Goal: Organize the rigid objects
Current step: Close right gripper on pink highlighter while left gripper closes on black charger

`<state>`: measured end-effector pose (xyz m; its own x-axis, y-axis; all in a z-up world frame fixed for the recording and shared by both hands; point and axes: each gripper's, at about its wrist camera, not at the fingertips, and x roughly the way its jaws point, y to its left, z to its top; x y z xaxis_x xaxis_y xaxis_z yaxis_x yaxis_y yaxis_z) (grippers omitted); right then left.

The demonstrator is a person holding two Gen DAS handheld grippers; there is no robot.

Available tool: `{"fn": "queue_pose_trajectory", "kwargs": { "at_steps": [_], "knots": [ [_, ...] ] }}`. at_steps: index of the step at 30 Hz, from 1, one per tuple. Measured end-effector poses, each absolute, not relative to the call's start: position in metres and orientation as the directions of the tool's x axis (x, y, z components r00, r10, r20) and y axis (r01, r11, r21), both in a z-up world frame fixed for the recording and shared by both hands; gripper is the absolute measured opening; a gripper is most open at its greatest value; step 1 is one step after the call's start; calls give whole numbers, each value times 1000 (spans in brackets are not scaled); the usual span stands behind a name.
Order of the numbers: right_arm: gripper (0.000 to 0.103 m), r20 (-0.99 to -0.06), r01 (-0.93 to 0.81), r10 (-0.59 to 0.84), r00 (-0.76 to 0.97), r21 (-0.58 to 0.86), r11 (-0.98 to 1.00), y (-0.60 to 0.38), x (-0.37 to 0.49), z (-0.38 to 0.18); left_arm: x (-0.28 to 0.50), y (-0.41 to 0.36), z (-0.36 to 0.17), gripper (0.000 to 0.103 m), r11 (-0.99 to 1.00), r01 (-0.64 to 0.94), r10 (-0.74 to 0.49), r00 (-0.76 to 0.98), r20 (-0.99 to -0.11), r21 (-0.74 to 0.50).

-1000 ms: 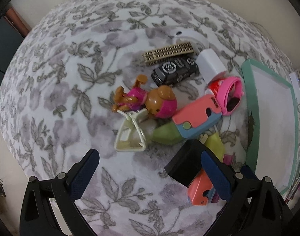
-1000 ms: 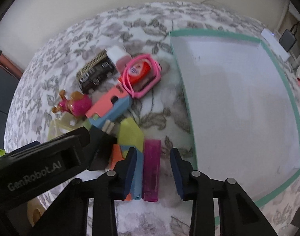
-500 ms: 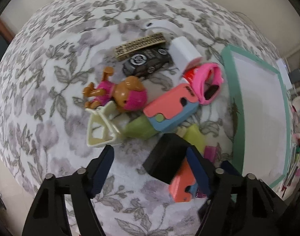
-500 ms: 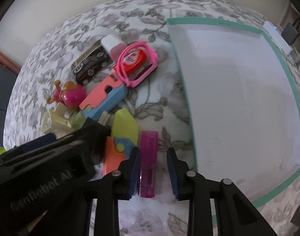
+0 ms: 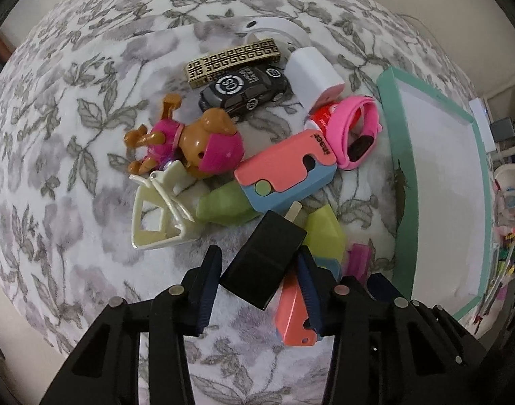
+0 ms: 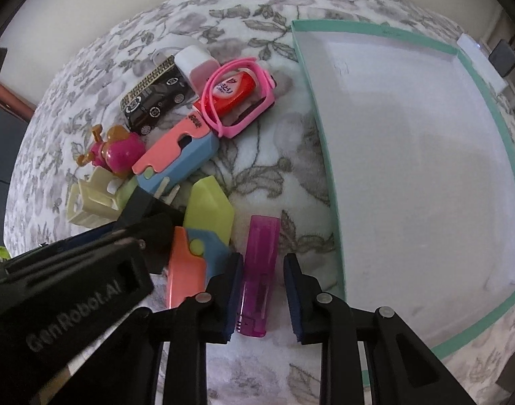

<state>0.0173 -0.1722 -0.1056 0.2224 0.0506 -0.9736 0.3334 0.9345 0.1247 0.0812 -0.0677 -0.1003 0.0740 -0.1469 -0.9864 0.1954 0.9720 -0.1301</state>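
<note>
Left gripper points down over a black plug adapter, a matte rectangular block with metal prongs at its far end, lying tilted on the floral blanket at the near edge of the toy pile; jaws are closing, narrow, the adapter between them, pads at or just off its sides, contact not clear. Right gripper is also narrow, jaws straddling a translucent purple lighter lying flat, a small gap showing on each side, just beside the teal-rimmed white box. Next to the adapter: a coral, blue and green toy knife, a cream hair claw, a dog figure, a black toy car.
</note>
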Motion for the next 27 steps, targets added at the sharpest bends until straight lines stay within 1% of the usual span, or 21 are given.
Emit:
{"fn": "queue_pose_trajectory", "kwargs": {
  "at_steps": [4,11,16,25,27],
  "knots": [
    [24,-976,318,55,209,121,940,-165,21,-110,81,-62,-100,47,976,179,-138,80,-987,-122],
    [24,-977,318,52,205,117,941,-164,19,-115,78,-61,-95,46,976,179,-135,70,-988,-121],
    [24,-980,283,7,197,63,957,-154,19,-113,85,-61,-123,42,977,183,-115,20,-993,-110],
    [24,-978,280,7,209,67,958,-150,20,-112,86,-61,-129,42,978,188,-100,35,-994,-92],
    [24,-978,277,10,210,69,958,-155,18,-112,83,-62,-124,42,977,196,-93,42,-995,-83]
  ]
}}
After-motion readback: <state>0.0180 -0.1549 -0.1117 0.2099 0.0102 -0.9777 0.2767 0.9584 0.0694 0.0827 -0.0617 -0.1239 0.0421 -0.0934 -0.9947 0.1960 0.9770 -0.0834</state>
